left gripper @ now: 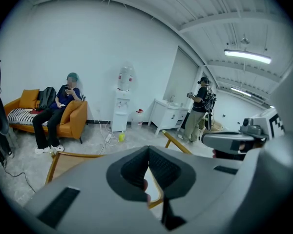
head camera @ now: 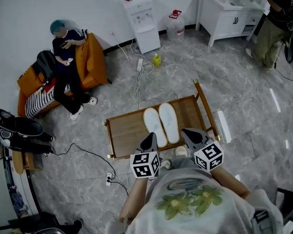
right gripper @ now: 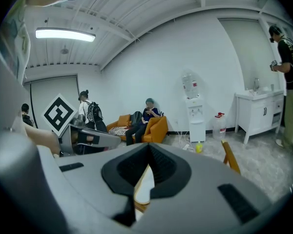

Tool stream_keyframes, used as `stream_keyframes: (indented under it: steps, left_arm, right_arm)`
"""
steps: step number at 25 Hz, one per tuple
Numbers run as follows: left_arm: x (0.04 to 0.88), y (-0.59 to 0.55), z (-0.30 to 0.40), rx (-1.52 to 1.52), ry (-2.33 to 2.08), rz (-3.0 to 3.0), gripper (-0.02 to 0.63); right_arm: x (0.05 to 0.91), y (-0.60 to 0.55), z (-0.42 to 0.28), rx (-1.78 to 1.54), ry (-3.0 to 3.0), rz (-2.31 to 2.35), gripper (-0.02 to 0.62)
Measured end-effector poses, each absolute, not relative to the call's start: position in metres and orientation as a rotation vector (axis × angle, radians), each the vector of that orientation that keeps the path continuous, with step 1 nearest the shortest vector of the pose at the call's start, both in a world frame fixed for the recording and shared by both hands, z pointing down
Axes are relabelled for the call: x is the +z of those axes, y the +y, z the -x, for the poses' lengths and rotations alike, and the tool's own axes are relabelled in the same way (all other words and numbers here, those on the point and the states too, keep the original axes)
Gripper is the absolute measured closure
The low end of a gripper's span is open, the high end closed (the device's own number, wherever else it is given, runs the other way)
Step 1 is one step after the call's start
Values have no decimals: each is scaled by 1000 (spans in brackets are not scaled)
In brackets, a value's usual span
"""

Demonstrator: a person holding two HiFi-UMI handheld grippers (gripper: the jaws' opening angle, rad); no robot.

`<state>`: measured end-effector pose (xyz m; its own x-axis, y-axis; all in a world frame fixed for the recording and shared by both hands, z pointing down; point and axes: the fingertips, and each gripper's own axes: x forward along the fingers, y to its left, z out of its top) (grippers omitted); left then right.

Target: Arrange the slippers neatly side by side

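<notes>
Both grippers are down at the heel end of the pair. The left gripper point(head camera: 150, 139), jaws pressed together on nothing, hangs right by the heel of the left slipper point(head camera: 153, 123). The right gripper point(head camera: 192, 135), likewise closed and empty, hovers just to the right of the right slipper point(head camera: 169, 121) (whether either tip touches, I can't tell). The two lie close side by side, nearly parallel, in the middle of a low wooden tabletop point(head camera: 127, 130) with raised rails. Around it is a grey marbled floor point(head camera: 244, 96), cables point(head camera: 136, 82) trailing towards a water dispenser point(head camera: 141, 18), an orange sofa point(head camera: 93, 62) with someone seated, and a white cabinet point(head camera: 229, 16). The slippers are plain white, flat and long-oval, toes pointing away.
</notes>
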<state>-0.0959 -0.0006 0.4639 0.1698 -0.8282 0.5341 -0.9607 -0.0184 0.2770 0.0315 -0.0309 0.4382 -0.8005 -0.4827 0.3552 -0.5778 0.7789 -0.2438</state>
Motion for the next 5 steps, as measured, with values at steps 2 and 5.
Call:
stream_keyframes:
  steps: [2, 5]
  left_arm:
    - [464, 0, 96, 296, -1684, -1875, 590]
    - [463, 1, 97, 293, -1680, -1878, 591]
  right_arm:
    - [438, -31, -31, 500, -2698, -821, 591]
    - [438, -29, -31, 496, -2697, -820, 591]
